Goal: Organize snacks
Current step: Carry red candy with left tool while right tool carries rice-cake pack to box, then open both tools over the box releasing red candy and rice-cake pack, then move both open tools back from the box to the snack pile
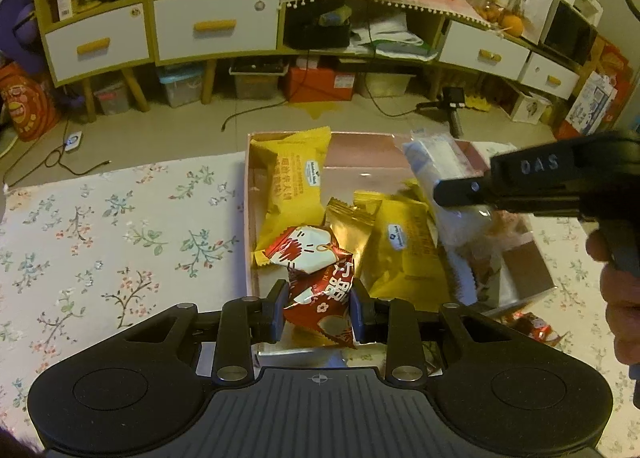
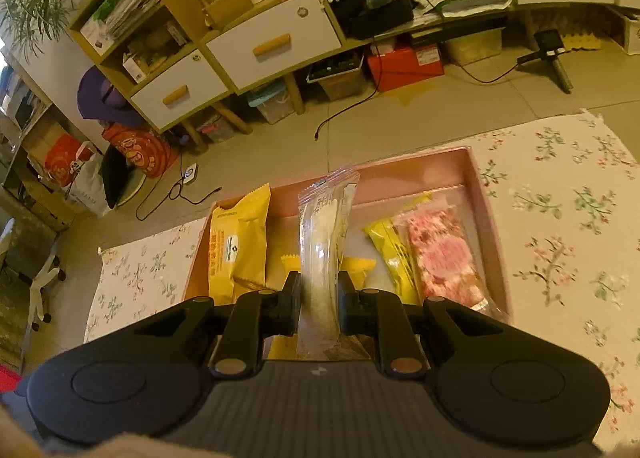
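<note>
A pink shallow box (image 1: 248,193) sits on the floral cloth and holds yellow snack packets (image 1: 298,181) and a gold one (image 1: 350,225). My left gripper (image 1: 318,312) is shut on a red and white snack packet (image 1: 316,278) over the box's near edge. My right gripper (image 2: 319,304) is shut on a long clear packet with a pale bar (image 2: 324,242), held above the pink box (image 2: 480,177). In the right wrist view the box also holds yellow packets (image 2: 240,246) and a pink patterned packet (image 2: 444,258). The right gripper and its clear packet (image 1: 440,173) show at the right of the left wrist view.
The floral cloth (image 1: 120,238) spreads left of the box and also right of it (image 2: 568,225). A red packet (image 1: 534,328) lies on the cloth beside the box. Beyond lie a tiled floor with cables (image 1: 240,117) and drawer cabinets (image 1: 216,25).
</note>
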### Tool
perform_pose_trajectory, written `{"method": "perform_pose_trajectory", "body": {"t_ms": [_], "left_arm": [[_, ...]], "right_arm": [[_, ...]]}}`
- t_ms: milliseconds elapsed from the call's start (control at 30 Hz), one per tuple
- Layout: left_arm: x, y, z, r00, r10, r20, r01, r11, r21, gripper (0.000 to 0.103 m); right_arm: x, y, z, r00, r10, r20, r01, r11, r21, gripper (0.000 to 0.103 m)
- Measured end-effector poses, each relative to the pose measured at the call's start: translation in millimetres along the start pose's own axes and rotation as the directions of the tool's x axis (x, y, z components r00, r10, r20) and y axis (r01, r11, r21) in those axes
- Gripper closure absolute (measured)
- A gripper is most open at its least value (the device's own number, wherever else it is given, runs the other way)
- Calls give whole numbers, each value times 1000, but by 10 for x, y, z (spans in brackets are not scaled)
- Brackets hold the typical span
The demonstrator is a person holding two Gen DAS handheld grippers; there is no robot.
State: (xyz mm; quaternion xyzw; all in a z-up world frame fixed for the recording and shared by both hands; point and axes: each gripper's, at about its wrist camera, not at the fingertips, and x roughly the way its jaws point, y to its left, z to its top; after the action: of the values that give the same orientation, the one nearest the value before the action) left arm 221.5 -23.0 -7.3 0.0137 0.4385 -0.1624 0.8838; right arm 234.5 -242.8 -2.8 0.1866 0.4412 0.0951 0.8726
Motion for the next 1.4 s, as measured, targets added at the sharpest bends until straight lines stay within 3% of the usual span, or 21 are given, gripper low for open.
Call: {"method": "perform_pose_trajectory", "body": {"t_ms": [267, 400, 467, 533, 633, 900, 1200, 1400], "left_arm": [[70, 41, 11, 1000, 0, -7, 0, 1000, -13, 74], [82, 87, 3, 1000, -17, -12, 16, 999, -32, 70], [58, 100, -6, 1000, -18, 0, 18, 999, -35, 62], [18, 87, -6, 1000, -12, 21, 12, 1000, -24, 48], [-48, 58, -16, 999, -19, 35, 19, 1000, -14, 42], [-280, -8, -94, 999, -28, 35, 28, 1000, -1, 25], [-605, 0, -268, 998, -40, 42, 42, 999, -25, 15], [-773, -19, -455, 998, -40, 38, 40, 999, -9, 9]], "right_arm": [[65, 27, 48, 1000, -9, -1, 9, 1000, 2, 87], [15, 23, 57, 1000, -10, 22, 9, 1000, 29, 75], [-7, 37, 54, 1000, -13, 22, 12, 1000, 22, 70], [-38, 74, 43, 999, -26, 25, 26, 1000, -1, 61], [-110, 147, 22, 998, -38, 43, 39, 998, -42, 45], [-355, 281, -51, 997, -38, 70, 45, 994, -103, 29], [-662, 310, -168, 994, -47, 96, 60, 989, -136, 12], [-794, 255, -299, 993, -60, 99, 73, 988, -138, 7]]}}
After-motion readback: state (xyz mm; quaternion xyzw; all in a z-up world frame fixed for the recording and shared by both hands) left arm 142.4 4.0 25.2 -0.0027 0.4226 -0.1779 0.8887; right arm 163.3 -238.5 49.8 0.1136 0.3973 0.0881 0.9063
